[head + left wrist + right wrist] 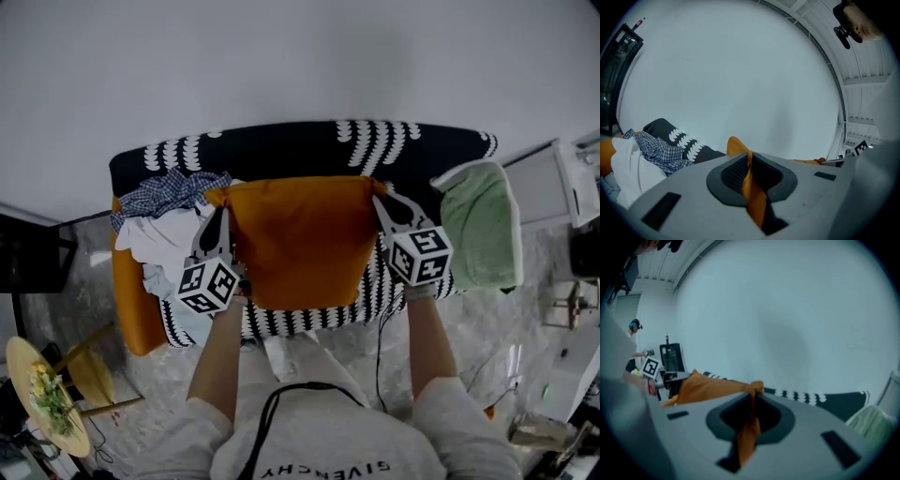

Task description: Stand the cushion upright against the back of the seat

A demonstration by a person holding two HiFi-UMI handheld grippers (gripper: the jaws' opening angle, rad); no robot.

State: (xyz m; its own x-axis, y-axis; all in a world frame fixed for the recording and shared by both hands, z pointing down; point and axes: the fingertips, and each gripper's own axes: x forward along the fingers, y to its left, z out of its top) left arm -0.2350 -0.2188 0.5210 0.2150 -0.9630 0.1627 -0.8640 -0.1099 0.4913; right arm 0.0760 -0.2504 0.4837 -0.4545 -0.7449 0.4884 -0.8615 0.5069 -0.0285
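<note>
The orange cushion (pixel 300 239) is being held up just in front of the sofa back (pixel 300 148), with its top edge near the top of that back. The left gripper (pixel 222 208) is being clamped on one upper corner of the fabric, and the right gripper (pixel 382 204) on the other. The step is probably being done best if both corners are held level and the lower edge is seated close against the sofa back before either pinch is released.

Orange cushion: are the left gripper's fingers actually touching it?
Touching. In the left gripper view the fingers of the left gripper are shut on a corner of the orange cushion.
</note>
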